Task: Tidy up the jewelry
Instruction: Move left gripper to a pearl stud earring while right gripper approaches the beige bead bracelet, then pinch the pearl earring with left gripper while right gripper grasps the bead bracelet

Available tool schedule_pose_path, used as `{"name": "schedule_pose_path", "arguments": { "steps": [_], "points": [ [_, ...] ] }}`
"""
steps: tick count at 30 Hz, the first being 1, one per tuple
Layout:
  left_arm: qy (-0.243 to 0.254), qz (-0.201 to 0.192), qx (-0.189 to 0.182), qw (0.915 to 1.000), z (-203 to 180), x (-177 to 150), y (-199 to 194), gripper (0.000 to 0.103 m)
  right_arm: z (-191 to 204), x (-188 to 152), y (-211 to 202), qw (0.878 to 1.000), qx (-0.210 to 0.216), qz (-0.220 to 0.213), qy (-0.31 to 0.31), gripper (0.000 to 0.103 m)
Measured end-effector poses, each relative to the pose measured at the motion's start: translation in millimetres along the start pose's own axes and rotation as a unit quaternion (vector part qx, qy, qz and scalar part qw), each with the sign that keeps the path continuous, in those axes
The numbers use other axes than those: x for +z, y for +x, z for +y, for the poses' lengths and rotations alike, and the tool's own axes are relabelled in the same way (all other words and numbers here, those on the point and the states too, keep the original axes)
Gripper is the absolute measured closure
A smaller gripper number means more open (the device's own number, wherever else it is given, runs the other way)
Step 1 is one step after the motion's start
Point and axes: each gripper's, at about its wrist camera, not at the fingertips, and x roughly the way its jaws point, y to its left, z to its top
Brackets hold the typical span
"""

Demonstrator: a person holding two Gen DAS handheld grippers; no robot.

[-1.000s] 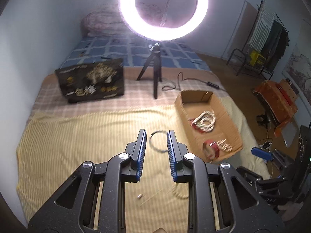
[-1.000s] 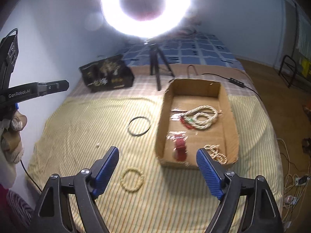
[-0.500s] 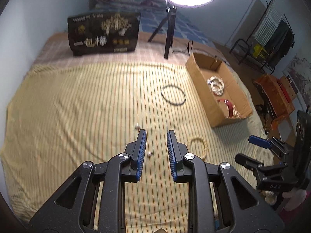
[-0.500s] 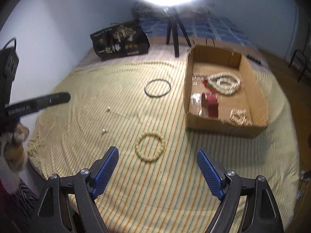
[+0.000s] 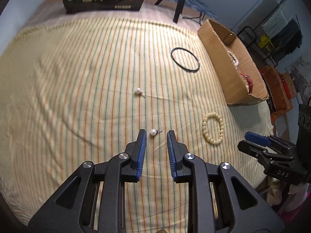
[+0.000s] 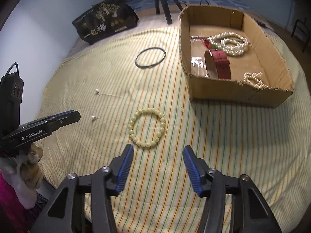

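Observation:
My left gripper (image 5: pixel 156 135) is open and empty, low over the striped cloth, its tips either side of a pearl earring (image 5: pixel 153 132). A second pearl earring (image 5: pixel 138 91) lies farther ahead. My right gripper (image 6: pixel 157 151) is open and empty, just short of a cream bead bracelet (image 6: pixel 147 129), also in the left wrist view (image 5: pixel 212 128). A black bangle (image 6: pixel 150 57) lies beyond. The cardboard box (image 6: pixel 241 96) at right holds a white bead necklace (image 6: pixel 230 42), a red strap (image 6: pixel 221 64) and a small bead piece (image 6: pixel 253 79).
A black printed bag (image 6: pixel 106 25) stands at the far side of the bed. Black tripod legs (image 6: pixel 162 0) stand behind the box. The left gripper (image 6: pixel 40 129) shows at the right view's left edge. A clothes rack (image 5: pixel 279 38) stands off the bed.
Both grippers have dropped lower and moved forward over the cloth. The left one now has the near earring between its tips; the right one has closed in on the cream bracelet.

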Motion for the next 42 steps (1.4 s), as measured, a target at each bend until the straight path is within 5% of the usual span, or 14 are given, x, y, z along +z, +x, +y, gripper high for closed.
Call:
{"name": "schedule_pose_path", "arguments": {
  "steps": [42],
  "points": [
    [0.033,0.027,0.069,0.9967,-14,10,46,0.088,6,16,47,0.999,-0.030,0.011,0.000,0.081]
  ]
}}
